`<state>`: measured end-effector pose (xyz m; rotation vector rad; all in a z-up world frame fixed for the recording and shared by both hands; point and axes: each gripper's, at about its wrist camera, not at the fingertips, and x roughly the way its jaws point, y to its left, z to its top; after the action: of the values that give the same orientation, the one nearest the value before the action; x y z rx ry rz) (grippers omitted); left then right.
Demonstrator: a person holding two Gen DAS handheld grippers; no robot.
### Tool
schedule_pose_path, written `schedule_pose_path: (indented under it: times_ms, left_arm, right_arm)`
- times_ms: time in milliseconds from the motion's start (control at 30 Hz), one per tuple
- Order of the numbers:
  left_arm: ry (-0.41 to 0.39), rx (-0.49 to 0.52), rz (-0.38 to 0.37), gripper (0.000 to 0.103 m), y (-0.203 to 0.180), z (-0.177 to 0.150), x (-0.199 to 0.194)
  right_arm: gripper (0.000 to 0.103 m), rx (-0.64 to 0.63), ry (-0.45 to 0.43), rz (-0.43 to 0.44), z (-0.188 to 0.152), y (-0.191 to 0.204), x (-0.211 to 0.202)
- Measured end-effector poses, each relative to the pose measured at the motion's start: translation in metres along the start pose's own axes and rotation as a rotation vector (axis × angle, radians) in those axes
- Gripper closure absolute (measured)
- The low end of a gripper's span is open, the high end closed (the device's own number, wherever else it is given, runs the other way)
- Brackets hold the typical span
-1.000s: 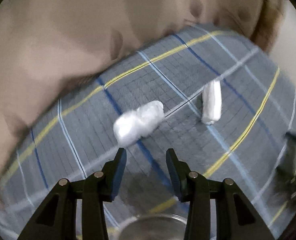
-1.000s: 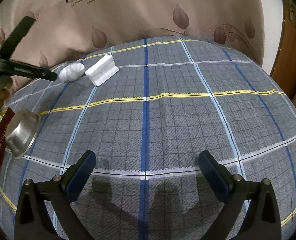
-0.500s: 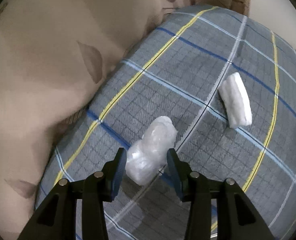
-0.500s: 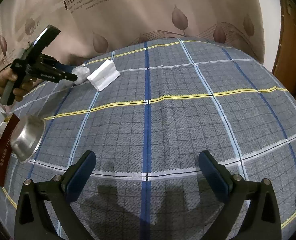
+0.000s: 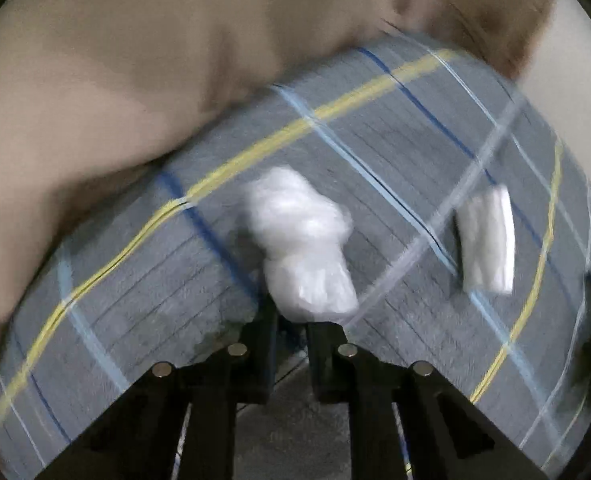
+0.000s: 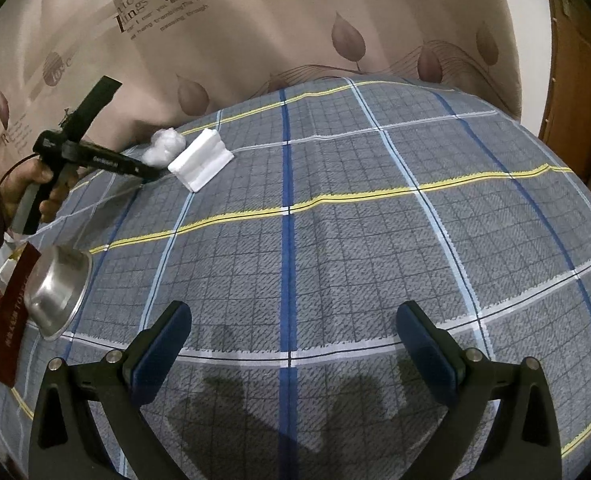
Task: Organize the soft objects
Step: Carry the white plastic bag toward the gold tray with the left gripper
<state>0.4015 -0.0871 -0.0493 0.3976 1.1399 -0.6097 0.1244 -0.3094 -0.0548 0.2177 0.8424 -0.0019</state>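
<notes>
My left gripper (image 5: 291,326) is shut on the near end of a crumpled white plastic-wrapped bundle (image 5: 301,246), which sticks out ahead of the fingers over the plaid cloth. A white folded soft pack (image 5: 487,238) lies to its right. In the right wrist view the bundle (image 6: 165,146) and the folded pack (image 6: 201,159) sit at the table's far left, with the left gripper (image 6: 151,172) at the bundle. My right gripper (image 6: 291,340) is open and empty, low over the near middle of the cloth.
A grey plaid tablecloth (image 6: 335,240) covers the table. A steel bowl (image 6: 57,290) and a dark red booklet (image 6: 13,312) lie at the left edge. A beige leaf-print curtain (image 6: 295,20) hangs behind. A wooden door (image 6: 575,80) is at the right.
My left gripper has closed on the white bundle, which was between its open fingers half a second ago. The left view has swung. The right gripper has stayed open and nearly still.
</notes>
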Motion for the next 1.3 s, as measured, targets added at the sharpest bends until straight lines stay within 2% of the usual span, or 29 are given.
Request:
schedule_pose_path:
  times_ms: [100,233,333,433,500,567,600,667,700,733,900,1000,1067,1133,1300]
  left_arm:
    - [-0.068,-0.097,0.008,0.093,0.006,-0.009,-0.016]
    - [-0.057,-0.165,-0.04,0.092,0.009,-0.024,-0.024]
    - [-0.053,-0.181,-0.078,0.087,0.008,-0.034,-0.033]
    - [-0.055,-0.168,0.007,0.087,0.01,-0.038,-0.044]
    - [-0.046,-0.191,-0.005,0.087,0.013,-0.041,-0.046]
    - [-0.052,-0.203,0.013,0.087,0.014,-0.036,-0.045]
    - [-0.074,-0.201,0.028,0.086,0.015,-0.035,-0.051]
    - [-0.104,-0.195,0.029,0.074,0.015,-0.032,-0.056]
    - [-0.109,-0.181,0.04,0.062,0.015,-0.032,-0.06]
    - [-0.11,-0.162,0.062,0.058,0.013,-0.031,-0.062]
    - [-0.036,-0.005,0.177,0.058,-0.009,-0.015,-0.044]
    - [-0.036,0.027,0.207,0.058,-0.02,-0.007,-0.041]
    - [-0.07,0.008,0.152,0.058,-0.019,-0.005,-0.05]
    - [-0.087,-0.049,0.065,0.058,-0.011,-0.003,-0.058]
    - [-0.081,-0.156,-0.022,0.058,0.001,0.008,-0.054]
  right_arm:
    - [0.001,0.002,0.0,-0.001,0.0,0.0,0.001]
    - [0.001,0.002,-0.001,0.0,0.0,0.0,0.001]
    - [0.001,0.002,-0.006,0.004,0.0,-0.001,0.0]
    - [0.001,0.003,-0.005,0.003,0.0,-0.001,0.0]
    - [0.001,0.001,0.0,0.0,0.0,0.0,0.001]
    - [0.001,0.001,-0.002,0.001,0.0,0.0,0.0]
    - [0.001,0.002,-0.002,0.002,0.0,0.0,0.001]
    - [0.001,0.003,-0.005,0.005,0.0,0.0,0.0]
    - [0.001,0.004,-0.006,0.006,0.001,0.001,0.001]
    - [0.001,0.004,-0.007,0.006,0.0,0.001,0.0]
    - [0.001,0.004,-0.006,0.007,0.0,0.001,0.001]
    - [0.001,0.004,-0.007,0.006,0.0,0.0,0.0]
    - [0.001,0.005,-0.008,0.009,0.001,0.0,0.0]
    - [0.001,0.005,-0.01,0.011,0.0,0.0,-0.001]
    - [0.001,0.006,-0.015,0.013,0.0,0.001,-0.003]
